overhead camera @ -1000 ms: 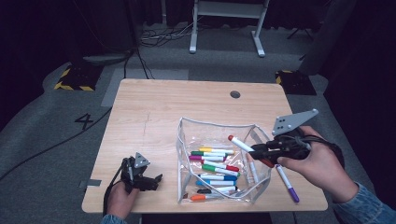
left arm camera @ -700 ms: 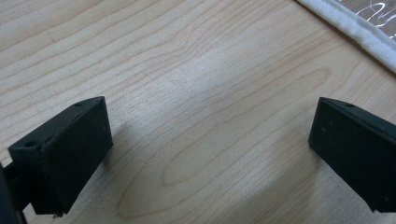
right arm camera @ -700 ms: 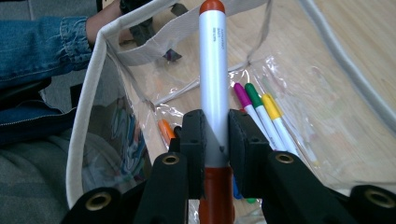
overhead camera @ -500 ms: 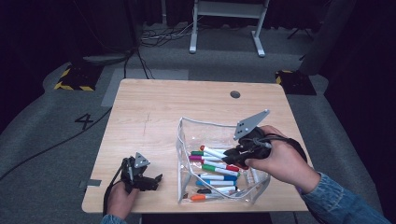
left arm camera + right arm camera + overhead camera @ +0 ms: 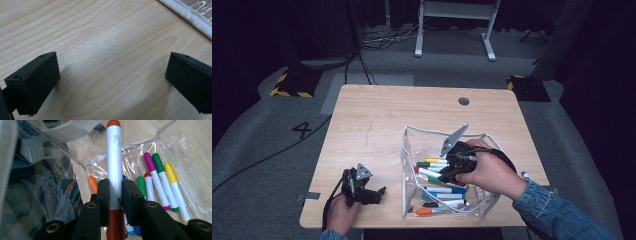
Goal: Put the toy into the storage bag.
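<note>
Dark studio floor, cables and a taped number surround a pale wooden tabletop point(image 5: 382, 120), left bare across its far half, so the work is kept at the near edge within reach of the person.

Clear plastic pouch point(image 5: 412, 145) is stood open-mouthed on the near right of the tabletop; its walls are propped up, presumably so markers can be dropped in from above. Loose markers point(image 5: 439, 170) are laid flat across its floor, roughly side by side.

Right hand-held gripper point(image 5: 451, 169) is lowered into the pouch mouth. In the right gripper view its jaws are seen closed tight on a white-barrelled marker with an orange-red cap point(image 5: 114, 162), gripped near the middle so that it is carried in line with the jaws, over the markers lying below. Release into the pouch is judged the step in hand.

Left hand-held gripper point(image 5: 371, 192) is rested on the tabletop just left of the pouch, jaws wide apart, nothing between them; it is judged parked, out of the way.
</note>
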### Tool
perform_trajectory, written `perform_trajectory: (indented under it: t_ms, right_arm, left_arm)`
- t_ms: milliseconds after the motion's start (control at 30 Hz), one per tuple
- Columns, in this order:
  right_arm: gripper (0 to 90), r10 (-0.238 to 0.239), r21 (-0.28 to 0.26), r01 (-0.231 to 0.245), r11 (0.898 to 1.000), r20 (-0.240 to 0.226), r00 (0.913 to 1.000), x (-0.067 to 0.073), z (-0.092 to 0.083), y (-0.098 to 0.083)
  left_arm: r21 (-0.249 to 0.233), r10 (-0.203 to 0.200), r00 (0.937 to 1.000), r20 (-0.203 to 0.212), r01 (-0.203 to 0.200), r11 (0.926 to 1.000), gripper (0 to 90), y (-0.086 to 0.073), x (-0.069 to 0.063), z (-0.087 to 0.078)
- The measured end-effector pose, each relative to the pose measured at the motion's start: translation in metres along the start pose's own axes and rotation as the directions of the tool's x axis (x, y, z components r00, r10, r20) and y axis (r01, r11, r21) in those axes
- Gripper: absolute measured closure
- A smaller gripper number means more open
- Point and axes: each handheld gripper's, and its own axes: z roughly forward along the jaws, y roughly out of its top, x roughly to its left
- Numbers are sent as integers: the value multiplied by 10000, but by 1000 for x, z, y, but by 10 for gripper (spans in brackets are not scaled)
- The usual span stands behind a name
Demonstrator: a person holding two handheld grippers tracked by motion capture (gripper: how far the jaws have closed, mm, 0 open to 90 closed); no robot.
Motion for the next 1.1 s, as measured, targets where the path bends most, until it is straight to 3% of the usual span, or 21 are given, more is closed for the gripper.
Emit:
perform_trajectory:
  t_ms: [233, 500, 633, 700, 833, 933, 1000, 1033, 1100]
  right_arm:
    - [767, -106, 1133, 128, 9935, -198, 9997, -3, 33, -4]
    - [767, -382, 2043, 439, 9779, -318, 9988, -4, 53, -11]
    - [765, -610, 2220, 702, 9725, -479, 9970, -3, 58, -10]
    - [667, -736, 2166, 830, 9727, -510, 9960, -2, 61, -10]
    - [601, -831, 1583, 811, 9841, 60, 9965, -4, 53, -9]
    - [572, -760, 756, 721, 9945, 499, 9959, -5, 36, -7]
    - [559, -845, 473, 813, 9956, 698, 9940, -5, 29, -7]
    - [544, -783, -210, 807, 9965, 968, 9922, -5, 13, -8]
    - [543, -719, -444, 770, 9960, 1070, 9917, -4, 4, -8]
  left_arm:
    - [3, 3, 10000, 12, -3, 10000, 0, 0, 0, 0]
    - [9, 11, 10000, 14, -11, 10000, 0, 0, 0, 0]
    - [9, 14, 10000, 14, -14, 10000, 0, 0, 0, 0]
    - [9, 12, 10000, 15, -12, 10000, 0, 0, 0, 0]
    - [-21, 12, 10000, 4, -12, 10000, 0, 0, 0, 0]
    - [4, 20, 10000, 22, -20, 10000, 0, 0, 0, 0]
    - [8, 23, 10000, 26, -23, 10000, 0, 0, 0, 0]
    - [-1, -8, 10000, 36, 8, 10000, 0, 0, 0, 0]
    - [2, -5, 10000, 37, 5, 10000, 0, 0, 0, 0]
